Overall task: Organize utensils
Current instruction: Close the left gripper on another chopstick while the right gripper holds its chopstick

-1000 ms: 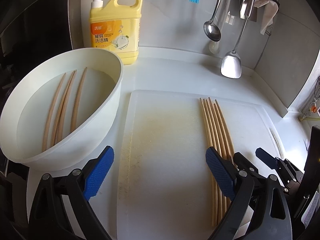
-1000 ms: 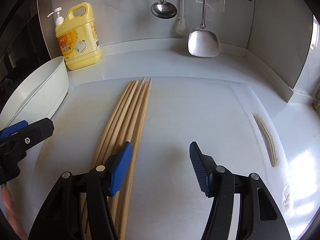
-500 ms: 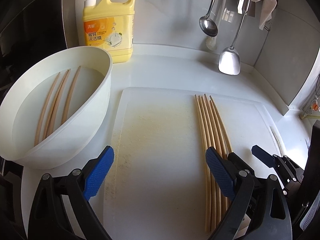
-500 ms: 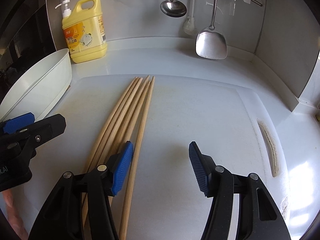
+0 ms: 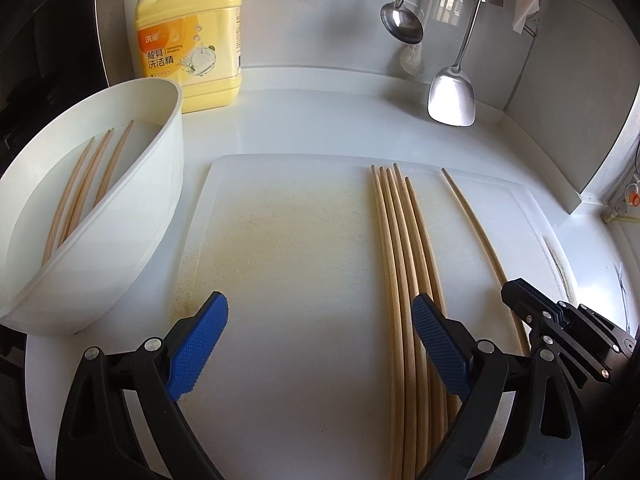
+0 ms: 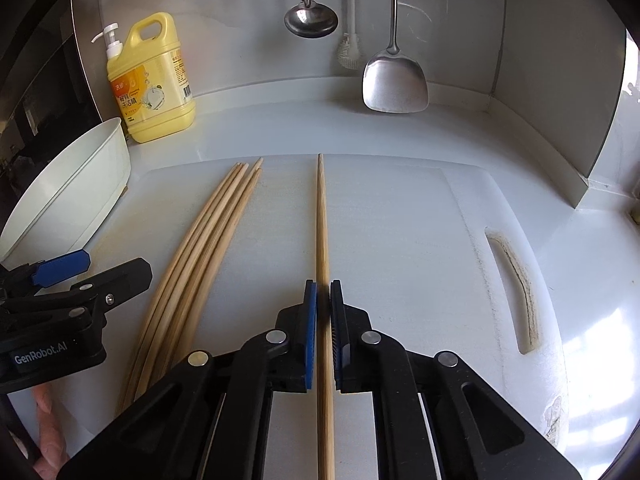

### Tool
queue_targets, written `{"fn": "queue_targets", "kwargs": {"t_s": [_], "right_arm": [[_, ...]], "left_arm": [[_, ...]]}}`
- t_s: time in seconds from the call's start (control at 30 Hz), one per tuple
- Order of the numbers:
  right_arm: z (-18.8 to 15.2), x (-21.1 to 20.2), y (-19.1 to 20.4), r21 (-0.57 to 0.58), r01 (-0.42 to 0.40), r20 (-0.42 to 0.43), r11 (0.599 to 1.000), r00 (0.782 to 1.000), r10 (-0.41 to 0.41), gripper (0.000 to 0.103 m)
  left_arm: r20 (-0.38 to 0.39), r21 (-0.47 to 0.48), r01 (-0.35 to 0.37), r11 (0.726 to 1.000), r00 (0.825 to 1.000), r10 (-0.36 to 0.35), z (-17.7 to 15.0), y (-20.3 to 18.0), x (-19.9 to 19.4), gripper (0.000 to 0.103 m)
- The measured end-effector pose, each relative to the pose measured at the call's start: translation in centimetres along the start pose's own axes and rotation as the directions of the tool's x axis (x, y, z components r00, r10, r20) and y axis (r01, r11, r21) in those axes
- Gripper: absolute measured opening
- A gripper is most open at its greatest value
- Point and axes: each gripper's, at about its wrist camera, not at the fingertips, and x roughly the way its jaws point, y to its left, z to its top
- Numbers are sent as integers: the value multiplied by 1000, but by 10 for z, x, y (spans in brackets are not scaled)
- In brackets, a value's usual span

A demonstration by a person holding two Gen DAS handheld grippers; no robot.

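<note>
Gripping one chopstick [image 6: 322, 240], the right tongs [image 6: 323, 320] have just closed and drawn it right of the bundle [image 6: 208, 248]; left tongs [image 5: 320, 344] hang wide open, empty, bowl [image 5: 160, 184] to their left.

Left claw [image 5: 320, 344]: black frame, blue stippled pads [image 5: 198, 346], silver screws. Right claw [image 6: 323, 320]: same build. "GenRobot.AI" in white on black body.

Sunlit white countertop [image 6: 420, 132], grey wall [image 6: 440, 20]

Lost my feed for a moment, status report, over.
Right gripper shut on single chopstick. Left gripper open, empty. Five chopsticks bundled on cutting board. Nothing in the way.
</note>
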Motion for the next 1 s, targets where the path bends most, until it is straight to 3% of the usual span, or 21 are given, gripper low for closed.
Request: {"fn": "queue_targets", "kwargs": {"t_s": [0.43, 1.0], "right_arm": [[-4, -4, -8, 18, -5, 0, 1000, 1000, 5, 7], [-2, -3, -6, 6, -4, -1, 1000, 1000, 4, 7]], "left_arm": [[0, 9, -46, 999, 999, 46, -6, -5, 9, 95], [8, -18, -26, 999, 1000, 26, -3, -3, 13, 97]]}}
